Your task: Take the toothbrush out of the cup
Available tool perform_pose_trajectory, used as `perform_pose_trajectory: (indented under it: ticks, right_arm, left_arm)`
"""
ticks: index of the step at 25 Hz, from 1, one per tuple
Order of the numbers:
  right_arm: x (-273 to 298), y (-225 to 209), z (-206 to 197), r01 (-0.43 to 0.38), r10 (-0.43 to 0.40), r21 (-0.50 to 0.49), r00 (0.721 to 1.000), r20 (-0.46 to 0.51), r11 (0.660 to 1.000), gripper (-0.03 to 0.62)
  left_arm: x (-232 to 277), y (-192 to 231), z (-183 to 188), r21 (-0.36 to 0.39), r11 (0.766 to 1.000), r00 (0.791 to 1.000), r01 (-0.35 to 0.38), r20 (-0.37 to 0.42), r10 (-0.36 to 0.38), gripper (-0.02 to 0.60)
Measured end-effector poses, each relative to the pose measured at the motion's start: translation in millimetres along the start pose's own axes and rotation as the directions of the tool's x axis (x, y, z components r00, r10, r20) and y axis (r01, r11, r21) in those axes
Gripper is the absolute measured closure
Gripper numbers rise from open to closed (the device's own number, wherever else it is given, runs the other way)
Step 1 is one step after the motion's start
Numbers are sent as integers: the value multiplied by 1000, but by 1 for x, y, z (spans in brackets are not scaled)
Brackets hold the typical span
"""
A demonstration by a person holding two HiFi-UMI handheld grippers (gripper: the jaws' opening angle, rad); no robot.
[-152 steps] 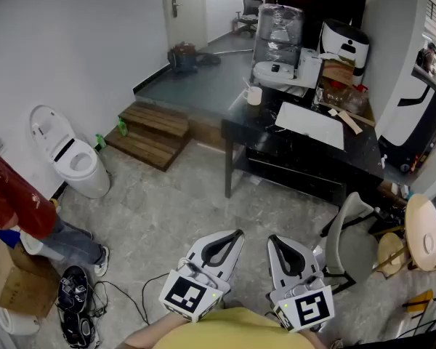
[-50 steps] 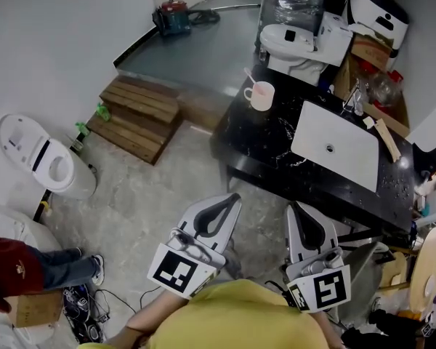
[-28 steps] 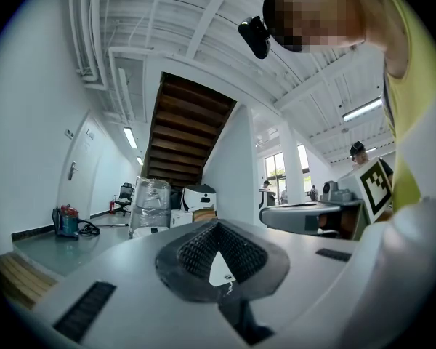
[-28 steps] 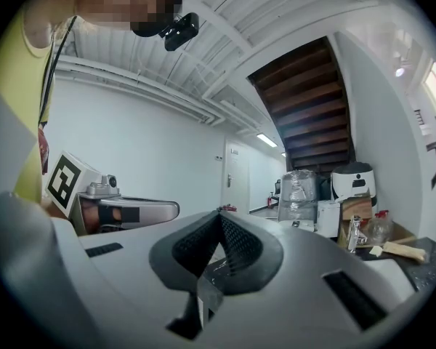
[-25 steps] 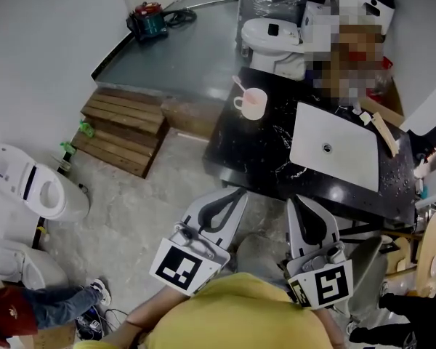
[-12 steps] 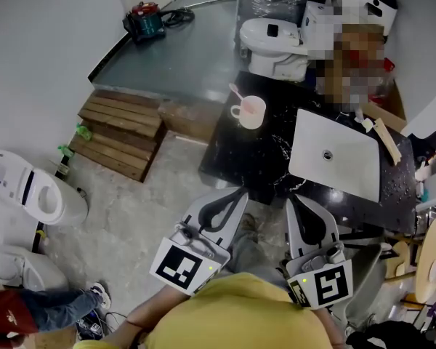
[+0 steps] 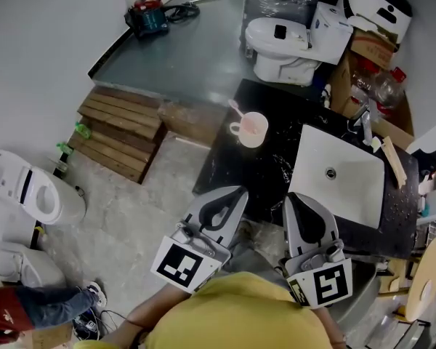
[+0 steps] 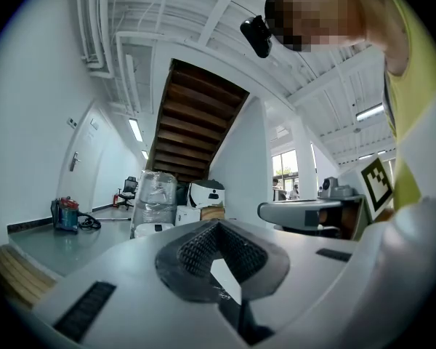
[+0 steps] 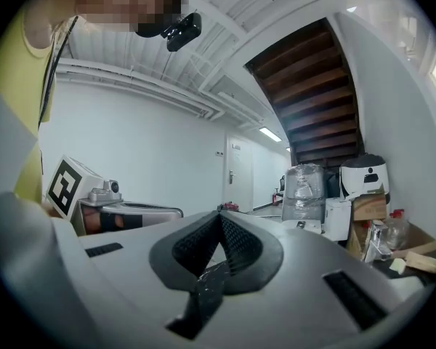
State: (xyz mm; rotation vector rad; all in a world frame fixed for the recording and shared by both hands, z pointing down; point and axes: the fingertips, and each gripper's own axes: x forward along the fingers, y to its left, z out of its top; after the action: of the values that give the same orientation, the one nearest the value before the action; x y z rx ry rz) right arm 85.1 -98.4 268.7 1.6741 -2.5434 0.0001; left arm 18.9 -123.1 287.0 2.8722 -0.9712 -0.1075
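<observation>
At upper centre, one pink cup (image 7: 251, 129) holding one toothbrush (image 7: 235, 108) on black table (image 7: 232, 167), below, left gripper (image 7: 232, 193) and right gripper (image 7: 291, 199), both closed, empty.

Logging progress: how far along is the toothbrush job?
Nothing done: the toothbrush stands in the pink cup on the black table. The left gripper and right gripper are shut, empty, well short of the cup. Left: reach, grasp, lift out.

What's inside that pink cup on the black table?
A pale toothbrush leans out of the pink cup. Its lower end is hidden by the cup's wall.
</observation>
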Motion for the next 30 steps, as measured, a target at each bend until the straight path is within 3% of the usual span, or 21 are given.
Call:
perform_pose_trajectory:
  ticks: [14,30]
  right_arm:
    - [81,-67,-17,-97,97,14,995,-27,995,577]
    - [114,-80,-37,-168,169,31,984,-50,985,577]
  left_arm:
    - [85,53,-5,-37,996,997,-78,4,78,572]
    - [105,78,-14,-39,988,989,-148,-23,148,572]
